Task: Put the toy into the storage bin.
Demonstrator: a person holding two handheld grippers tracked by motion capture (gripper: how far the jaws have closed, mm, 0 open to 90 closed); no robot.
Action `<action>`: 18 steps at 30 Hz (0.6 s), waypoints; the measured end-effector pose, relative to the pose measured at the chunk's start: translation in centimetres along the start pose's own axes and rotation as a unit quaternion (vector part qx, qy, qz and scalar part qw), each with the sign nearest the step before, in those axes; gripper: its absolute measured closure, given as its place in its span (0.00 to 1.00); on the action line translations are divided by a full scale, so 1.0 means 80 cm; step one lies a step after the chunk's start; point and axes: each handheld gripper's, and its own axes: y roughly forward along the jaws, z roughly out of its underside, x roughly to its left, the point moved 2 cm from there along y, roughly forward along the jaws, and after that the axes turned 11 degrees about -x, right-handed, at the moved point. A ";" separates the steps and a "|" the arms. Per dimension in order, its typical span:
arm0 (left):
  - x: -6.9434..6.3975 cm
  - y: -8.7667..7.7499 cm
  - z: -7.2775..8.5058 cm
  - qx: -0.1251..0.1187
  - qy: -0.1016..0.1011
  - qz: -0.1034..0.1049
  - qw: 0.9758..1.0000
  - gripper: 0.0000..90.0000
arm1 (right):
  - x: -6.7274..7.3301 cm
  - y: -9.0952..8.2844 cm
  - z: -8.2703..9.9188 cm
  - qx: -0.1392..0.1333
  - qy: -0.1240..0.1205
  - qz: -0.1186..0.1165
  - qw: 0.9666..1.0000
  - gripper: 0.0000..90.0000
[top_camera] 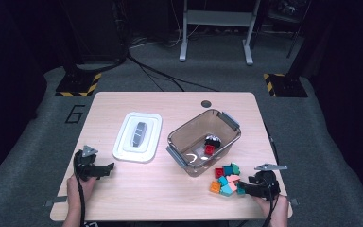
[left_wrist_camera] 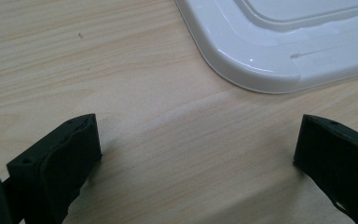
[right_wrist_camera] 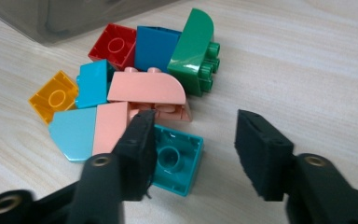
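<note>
So the right gripper (right_wrist_camera: 193,140) is down at the pile of toy bricks (top_camera: 227,179) near the front right corner of the table (top_camera: 170,101). Its jaws stand partly apart, and the teal brick (right_wrist_camera: 177,161) lies upside down, hollow side up, right at the inner face of one jaw, poking into the gap. The other jaw is clearly off it with bare table between, so nothing is clamped. Whether that first jaw actually touches the teal one, I can't tell.

The rest of the pile sits just past the jaws: two pink bricks (right_wrist_camera: 144,88), a light blue one (right_wrist_camera: 74,133), a yellow one (right_wrist_camera: 53,95), a red one (right_wrist_camera: 114,46), a darker blue one (right_wrist_camera: 156,46) and a green curved one (right_wrist_camera: 193,46) on its side.

The left gripper (left_wrist_camera: 196,144) sits on the front left of the table, jaws spread wide, nothing between them but wood. The white lid (left_wrist_camera: 284,42) lies flat just ahead of it.

The clear brown bin (top_camera: 203,142) stands between the lid and the pile, touching distance from the bricks, with a red brick (top_camera: 209,150) and something dark inside.

Table's light wood with a round hole (top_camera: 206,103) at the far edge. Around it: grey carpet, a dark room, black cables on the floor, a grey metal frame (top_camera: 216,28) at the back, and yellow-black striped blocks (top_camera: 78,85) either side.
</note>
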 end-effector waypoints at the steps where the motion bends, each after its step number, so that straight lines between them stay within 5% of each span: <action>1: 0.000 0.000 0.000 0.000 0.000 0.000 1.000 0.00 | -0.001 0.001 0.001 0.000 -0.004 0.002 1.000 0.61; 10: 0.000 0.000 0.000 0.000 0.000 0.000 1.000 0.00 | -0.013 -0.002 0.004 -0.003 0.005 0.033 0.999 0.87; 16: 0.000 0.000 0.000 0.000 0.000 0.000 1.000 0.00 | -0.022 -0.006 -0.002 -0.020 0.009 0.053 0.998 0.97; 18: 0.000 0.000 0.000 0.000 0.000 0.000 1.000 0.00 | -0.024 -0.007 -0.004 -0.022 0.012 0.052 0.998 0.92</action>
